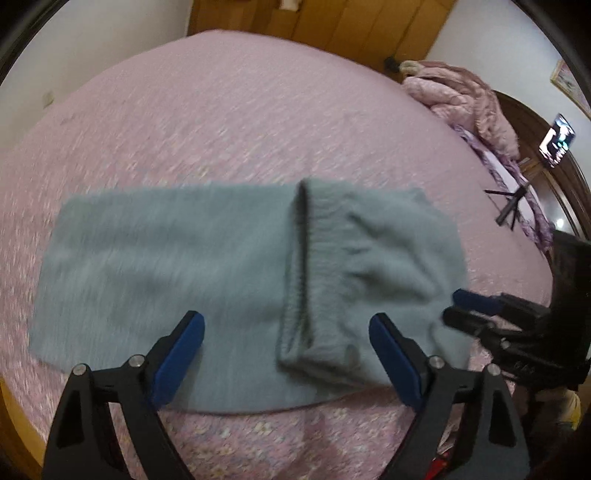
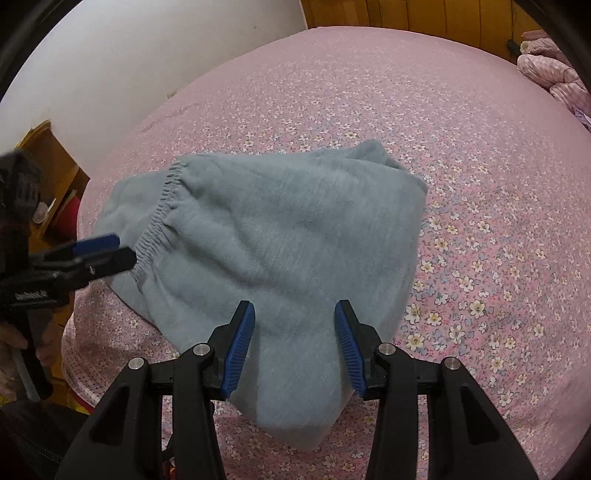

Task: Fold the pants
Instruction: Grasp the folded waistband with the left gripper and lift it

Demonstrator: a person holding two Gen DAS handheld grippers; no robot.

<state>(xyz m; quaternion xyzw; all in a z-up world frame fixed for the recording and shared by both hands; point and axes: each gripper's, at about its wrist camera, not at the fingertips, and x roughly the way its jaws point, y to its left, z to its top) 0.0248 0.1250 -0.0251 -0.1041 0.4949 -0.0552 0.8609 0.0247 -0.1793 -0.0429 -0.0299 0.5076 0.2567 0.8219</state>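
Note:
Grey-blue fleece pants lie flat on the pink floral bed, with the elastic waistband end folded back over the legs. My left gripper is open, hovering just above the near edge of the pants by the waistband. My right gripper is open over the near corner of the folded part, nothing between its pads. In the left wrist view the right gripper shows at the right edge of the pants. In the right wrist view the left gripper shows beside the waistband.
A crumpled pink quilt lies at the far right of the bed. A phone on a small tripod stands by the dark headboard. A wooden wardrobe is behind the bed. A wooden nightstand stands at the left.

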